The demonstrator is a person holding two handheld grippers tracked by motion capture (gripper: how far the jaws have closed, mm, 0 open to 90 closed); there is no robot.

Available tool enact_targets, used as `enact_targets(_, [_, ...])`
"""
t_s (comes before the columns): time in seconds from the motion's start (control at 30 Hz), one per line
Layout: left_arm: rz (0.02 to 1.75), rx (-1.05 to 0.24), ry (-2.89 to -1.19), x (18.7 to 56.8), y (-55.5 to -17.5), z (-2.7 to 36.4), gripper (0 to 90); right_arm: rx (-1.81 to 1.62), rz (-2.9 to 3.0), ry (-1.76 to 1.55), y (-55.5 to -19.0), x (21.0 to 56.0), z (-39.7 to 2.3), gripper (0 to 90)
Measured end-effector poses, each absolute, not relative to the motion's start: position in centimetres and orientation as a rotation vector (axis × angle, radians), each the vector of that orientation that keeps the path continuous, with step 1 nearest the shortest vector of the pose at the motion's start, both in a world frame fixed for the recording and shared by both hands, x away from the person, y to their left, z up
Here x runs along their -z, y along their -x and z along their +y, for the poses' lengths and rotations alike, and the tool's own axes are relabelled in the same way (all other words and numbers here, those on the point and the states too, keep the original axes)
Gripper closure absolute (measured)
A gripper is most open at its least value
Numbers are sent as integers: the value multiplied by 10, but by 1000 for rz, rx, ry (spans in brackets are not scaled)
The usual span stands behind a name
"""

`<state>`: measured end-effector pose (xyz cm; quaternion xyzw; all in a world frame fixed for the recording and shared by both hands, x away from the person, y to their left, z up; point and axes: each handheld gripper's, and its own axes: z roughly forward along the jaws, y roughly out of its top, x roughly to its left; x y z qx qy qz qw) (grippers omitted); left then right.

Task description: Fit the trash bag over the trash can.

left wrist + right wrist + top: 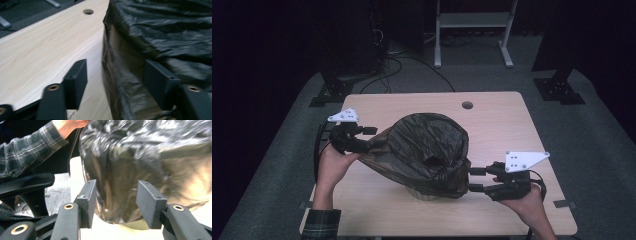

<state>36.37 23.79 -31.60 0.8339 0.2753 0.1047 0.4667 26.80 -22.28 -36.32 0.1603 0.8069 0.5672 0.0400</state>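
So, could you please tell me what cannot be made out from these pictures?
- What is under the black plastic bag: the film covers it in the high view.
- The bag's edge near the right claw: motion-blurred in the right gripper view.
- The left claw: open, but whether its far finger touches the film is unclear.

Dark lab, black drapes (262, 40), cabled floor (412, 75)
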Motion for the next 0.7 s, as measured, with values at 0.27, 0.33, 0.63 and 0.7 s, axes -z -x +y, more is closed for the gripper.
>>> enact_targets(0.27, [618,-263,-2008,296,-344,253,245,-1709,2427,-552,-276,356,-230,450])
enact_targets(0.33, [583,-235,-2018,296,-337,250,230,-1700,2430,-564,-279,356,-230,444])
enact_targets(0.63, [538,-174,-2053,309,-332,243,212,-1685,2431,-587,-287,356,-226,441])
enact_targets(0.7, [546,-189,-2040,306,-335,245,214,-1686,2428,-588,-288,355,-227,443])
